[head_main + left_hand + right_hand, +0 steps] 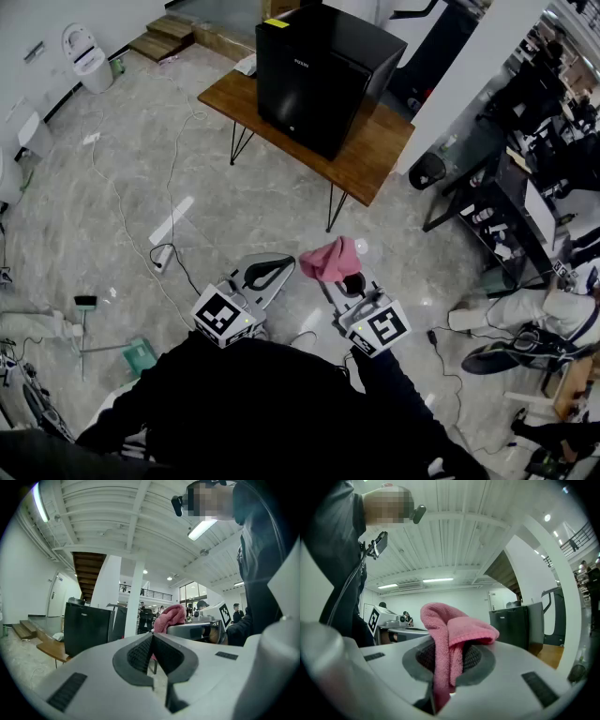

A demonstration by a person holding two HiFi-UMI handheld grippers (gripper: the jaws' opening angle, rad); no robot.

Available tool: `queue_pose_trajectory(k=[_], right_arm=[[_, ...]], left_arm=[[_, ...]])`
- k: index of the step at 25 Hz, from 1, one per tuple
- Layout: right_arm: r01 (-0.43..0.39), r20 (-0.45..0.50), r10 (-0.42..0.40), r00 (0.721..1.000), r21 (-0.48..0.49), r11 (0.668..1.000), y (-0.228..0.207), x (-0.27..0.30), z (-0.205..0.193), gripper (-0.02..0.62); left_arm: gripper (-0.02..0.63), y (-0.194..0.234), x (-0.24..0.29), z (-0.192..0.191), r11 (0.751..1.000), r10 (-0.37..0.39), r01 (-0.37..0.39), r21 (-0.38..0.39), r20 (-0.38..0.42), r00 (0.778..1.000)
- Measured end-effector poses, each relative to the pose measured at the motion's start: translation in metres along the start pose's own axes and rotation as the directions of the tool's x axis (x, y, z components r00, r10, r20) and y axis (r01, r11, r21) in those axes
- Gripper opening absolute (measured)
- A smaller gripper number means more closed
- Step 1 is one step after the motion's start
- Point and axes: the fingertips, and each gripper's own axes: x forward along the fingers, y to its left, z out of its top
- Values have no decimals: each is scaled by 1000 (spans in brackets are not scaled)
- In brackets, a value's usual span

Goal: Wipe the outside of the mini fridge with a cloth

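Already gripped, not yet wiping

So the pink cloth (330, 261) is pinched in the right gripper (345, 281), whose jaws are clamped on a fold of it. The bunched bulk of the cloth stands out past the fingertips and flops over to one side. Its long axis runs roughly along the jaw line, with the loose end pointing forward and up, away from the person.

The left gripper (281, 264) sits just beside the right one. Its jaws are pressed together with nothing between them.

The mini fridge (319, 70) is well ahead of both grippers, standing upright on a low wooden table (375, 155). It is a near-cubic black box, a little taller than wide as far as I can judge. The face carrying the small logo is turned toward the grippers, angled slightly to their left.

I judge the step in hand to be the approach, as no face of the fridge is touched so far. The next move calls for carrying the right gripper forward to the near face. Then the protruding bunch must be laid flat on the fridge, so that cloth and not jaw meets the surface
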Motion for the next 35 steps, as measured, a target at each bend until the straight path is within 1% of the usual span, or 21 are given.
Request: queue_pose_trajectory(k=[3,6,13,19,24,28,32,35], right_arm=[[7,-12,-7,1000,9,1000,-1,-1,-4,55],[-5,-24,5,1000,11,1000,-1,6,-7,55],[5,-35,-4,999,32,999,-2,27,-12,56],[37,-26,-36,999,37,999,-6,48,-10,56],[71,-2,-71,997,32,997,-15,65,-6,55],[107,-11,-107,994,36,994,-23,81,-9,55],[153,-18,-152,988,41,987,-38,83,-13,55],[174,-16,-174,985,46,984,-59,83,-13,56]], left_arm=[[6,-1,-2,-3,1000,3,-3,-11,-8,1000],[6,2,-2,-4,1000,-6,6,-14,-11,1000],[6,21,-8,-6,1000,4,-4,-22,-10,1000],[6,45,-19,-6,999,17,-17,-28,-3,1000],[6,64,-16,-3,1000,-3,3,-20,21,1000],[5,85,-14,-7,999,-27,28,-35,13,1000],[5,98,-6,-12,998,-43,44,-47,6,999],[6,107,9,-11,997,-48,48,-52,4,999]])
